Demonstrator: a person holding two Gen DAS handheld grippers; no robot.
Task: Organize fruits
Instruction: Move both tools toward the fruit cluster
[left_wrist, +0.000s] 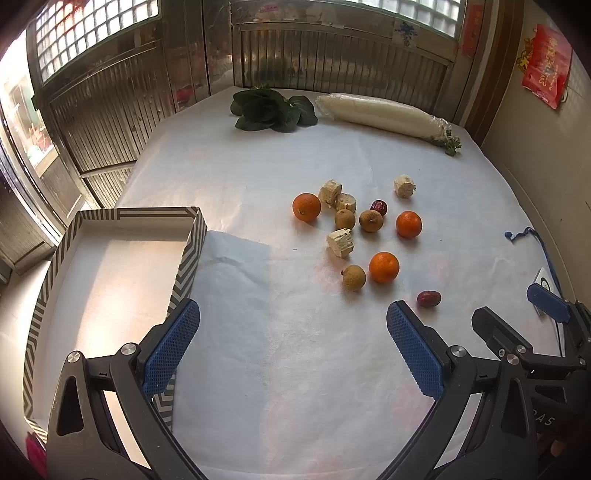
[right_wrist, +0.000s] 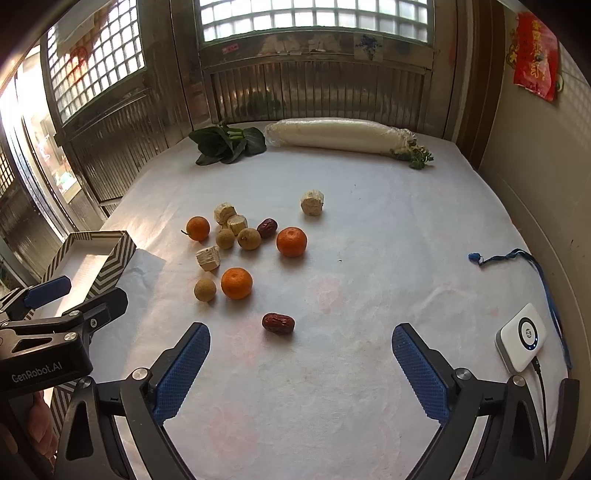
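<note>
Three oranges (left_wrist: 384, 266) (right_wrist: 236, 283), three brown longans (left_wrist: 354, 277) (right_wrist: 205, 289), two red dates (left_wrist: 429, 298) (right_wrist: 278, 323) and several pale cut chunks (left_wrist: 340, 242) (right_wrist: 208, 258) lie scattered mid-table on a white cloth. An empty striped box (left_wrist: 184, 258) (right_wrist: 118, 258) stands at the left. My left gripper (left_wrist: 291, 317) is open and empty, near the box's right wall, short of the fruit. My right gripper (right_wrist: 301, 341) is open and empty, just behind the nearest date.
A leafy green (left_wrist: 273, 107) (right_wrist: 225, 142) and a wrapped white radish (left_wrist: 380, 110) (right_wrist: 332, 134) lie at the far edge. A small white device (right_wrist: 521, 336) with a blue lanyard (right_wrist: 532, 266) sits at the right. Metal doors stand behind the table.
</note>
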